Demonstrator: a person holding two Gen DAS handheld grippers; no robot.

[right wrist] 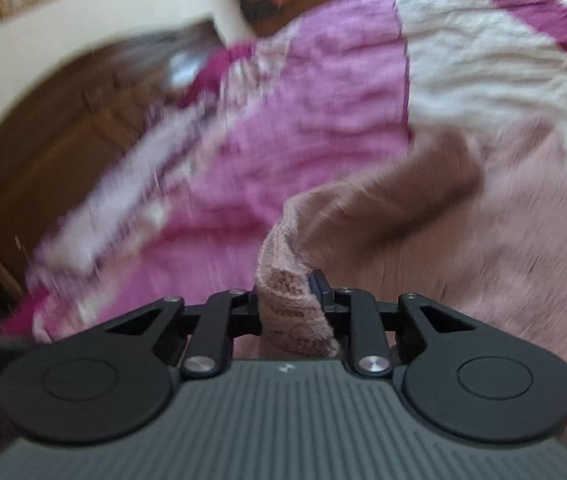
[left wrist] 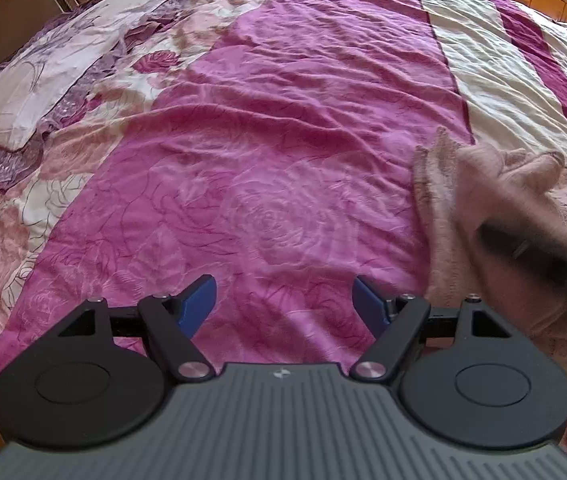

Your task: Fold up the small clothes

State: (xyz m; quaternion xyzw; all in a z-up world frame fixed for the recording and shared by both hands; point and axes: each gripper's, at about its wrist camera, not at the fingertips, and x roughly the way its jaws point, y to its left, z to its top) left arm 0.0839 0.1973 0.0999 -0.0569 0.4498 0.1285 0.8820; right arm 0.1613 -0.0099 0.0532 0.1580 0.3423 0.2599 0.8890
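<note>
Though blurred, right gripper (right wrist: 288, 298) on cloth (right wrist: 463, 216).

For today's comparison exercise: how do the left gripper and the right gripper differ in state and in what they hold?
The left gripper is open, its blue fingers spread wide over the bedspread; the right gripper is shut. The left gripper holds nothing; the right gripper pinches an edge of the pink cloth. The left wrist view is sharp, the right wrist view blurred. Both share the same black build.
</note>
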